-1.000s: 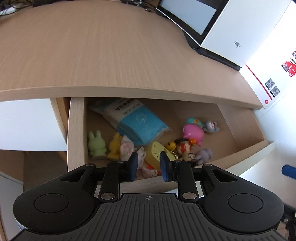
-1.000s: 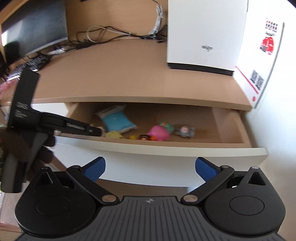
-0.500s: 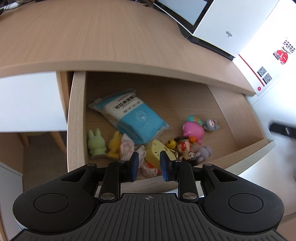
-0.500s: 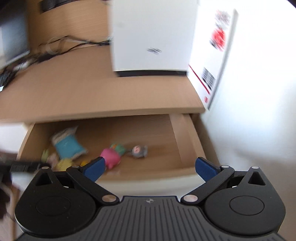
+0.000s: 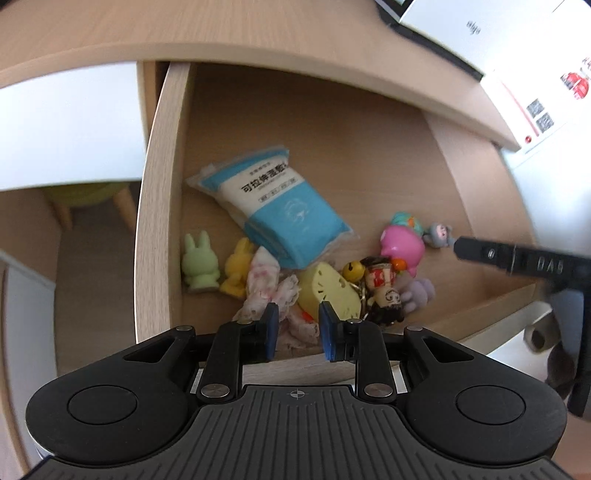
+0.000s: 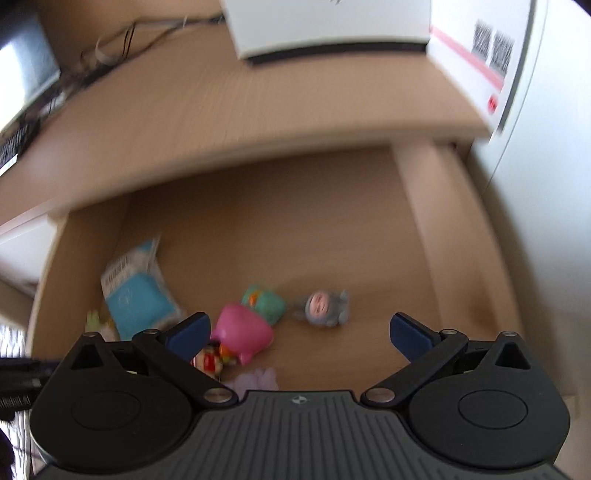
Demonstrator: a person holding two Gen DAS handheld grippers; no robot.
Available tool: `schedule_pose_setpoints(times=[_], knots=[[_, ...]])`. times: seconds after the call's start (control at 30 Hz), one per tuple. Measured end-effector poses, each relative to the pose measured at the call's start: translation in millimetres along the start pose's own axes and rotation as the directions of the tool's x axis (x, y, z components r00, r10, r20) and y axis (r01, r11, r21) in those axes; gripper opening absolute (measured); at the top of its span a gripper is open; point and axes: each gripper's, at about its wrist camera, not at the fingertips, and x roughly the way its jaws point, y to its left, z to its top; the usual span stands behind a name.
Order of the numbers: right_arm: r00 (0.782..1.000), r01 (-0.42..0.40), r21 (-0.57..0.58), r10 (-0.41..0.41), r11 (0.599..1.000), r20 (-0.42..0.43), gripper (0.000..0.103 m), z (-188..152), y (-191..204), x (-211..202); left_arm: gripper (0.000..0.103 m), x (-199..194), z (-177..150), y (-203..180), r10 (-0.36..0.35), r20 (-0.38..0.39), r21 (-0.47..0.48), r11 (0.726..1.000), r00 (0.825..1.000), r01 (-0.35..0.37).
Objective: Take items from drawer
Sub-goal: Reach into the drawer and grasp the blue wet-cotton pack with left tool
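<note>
The wooden drawer [image 5: 159, 206] stands pulled out under the desk. In it lie a blue-and-white packet [image 5: 280, 206], a green rabbit [image 5: 199, 264], a yellow rabbit [image 5: 238, 269], a floral cloth [image 5: 269, 288], a yellow cheese toy [image 5: 328, 291], a pink toy [image 5: 402, 247] and a grey figure [image 5: 439, 234]. My left gripper [image 5: 297, 328] hovers over the drawer's front edge. Its jaws are closing to a narrow gap; the cloth shows below the gap, not pinched. My right gripper [image 6: 299, 332] is wide open above the pink toy [image 6: 243, 332] and the grey figure [image 6: 325, 308], holding nothing.
The desk top [image 6: 258, 99] overhangs the drawer's back. A white box [image 6: 332, 29] and cables stand on the desk, with a white wall [image 6: 546, 184] on the right. The drawer's right half is bare wood [image 6: 369, 240]. A white cabinet front [image 5: 70, 125] stands left of the drawer.
My left gripper has come closer over the drawer's front and its jaws have narrowed. My right gripper has swung right and down over the drawer, still wide open.
</note>
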Motion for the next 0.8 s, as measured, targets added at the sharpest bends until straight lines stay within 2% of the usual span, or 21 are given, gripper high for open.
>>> schedule_pose_setpoints(times=[0.03, 0.13, 0.2, 0.27, 0.33, 0.37, 0.43, 0.5, 0.57, 0.67, 0.7, 0.73, 0.77, 0.8], knots=[[1.0, -0.005, -0.004, 0.005, 1.0, -0.013, 0.103, -4.3, 1.2, 2.3, 0.025, 0.4, 2.8, -5.4, 0.014, -0.003, 0.003, 1.0, 1.0, -0.014], [0.999, -0.01, 0.008, 0.01, 1.0, -0.036, 0.103, -1.5, 2.1, 8.3, 0.025, -8.2, 20.9, -19.1, 0.045, 0.099, 0.001, 0.999, 0.994, -0.045], [0.999, -0.026, 0.023, 0.027, 0.999, -0.042, 0.103, 7.0, 0.7, 11.8, 0.028, -8.0, 40.4, -20.5, 0.08, 0.152, -0.06, 0.996, 0.985, -0.072], [0.999, -0.023, 0.018, 0.023, 1.0, -0.029, 0.103, 16.2, -0.6, 12.7, 0.029, 4.4, 55.5, -10.4, 0.119, 0.129, -0.174, 0.98, 0.984, -0.096], [1.0, -0.015, 0.003, 0.015, 1.0, -0.008, 0.103, 14.0, -1.2, 9.1, 0.028, 21.8, 63.7, 6.6, 0.154, 0.055, -0.276, 0.952, 0.987, -0.133], [1.0, -0.012, -0.005, 0.012, 1.0, 0.002, 0.103, 14.8, -3.5, 9.1, 0.019, 28.8, 66.0, 11.1, 0.153, 0.038, -0.306, 0.942, 0.987, -0.134], [1.0, 0.001, -0.002, -0.001, 1.0, 0.013, 0.103, 17.0, -8.5, 9.8, 0.022, 37.5, 67.0, 13.4, 0.144, 0.024, -0.324, 0.937, 0.989, -0.129], [1.0, -0.001, 0.02, 0.001, 1.0, 0.011, 0.103, 19.7, -14.3, 11.9, 0.041, 42.3, 73.2, 6.2, 0.131, 0.046, -0.303, 0.946, 0.99, -0.111], [1.0, -0.007, 0.038, 0.006, 0.999, 0.007, 0.103, 16.8, -17.0, 13.7, 0.05, 49.5, 82.4, -4.1, 0.116, 0.046, -0.264, 0.959, 0.992, -0.1], [1.0, -0.013, 0.053, 0.013, 0.999, -0.01, 0.103, 17.0, -18.5, 20.7, 0.061, 63.0, 96.4, -25.8, 0.148, 0.047, -0.162, 0.977, 0.988, -0.138], [1.0, -0.013, 0.054, 0.014, 0.998, -0.015, 0.103, 16.9, -18.4, 22.8, 0.072, 69.1, 100.0, -33.2, 0.17, 0.045, -0.117, 0.979, 0.984, -0.164], [1.0, -0.014, 0.055, 0.015, 0.998, -0.017, 0.103, 16.7, -17.8, 24.3, 0.076, 76.5, 102.8, -38.7, 0.191, 0.033, -0.083, 0.979, 0.981, -0.187], [1.0, -0.015, 0.054, 0.015, 0.998, -0.017, 0.103, 14.2, -17.9, 23.4, 0.076, 85.2, 104.5, -40.8, 0.2, 0.006, -0.073, 0.977, 0.98, -0.199], [1.0, -0.014, 0.052, 0.015, 0.999, -0.017, 0.103, 14.3, -17.1, 24.1, 0.07, 95.1, 105.3, -40.0, 0.202, -0.035, -0.08, 0.976, 0.979, -0.205]])
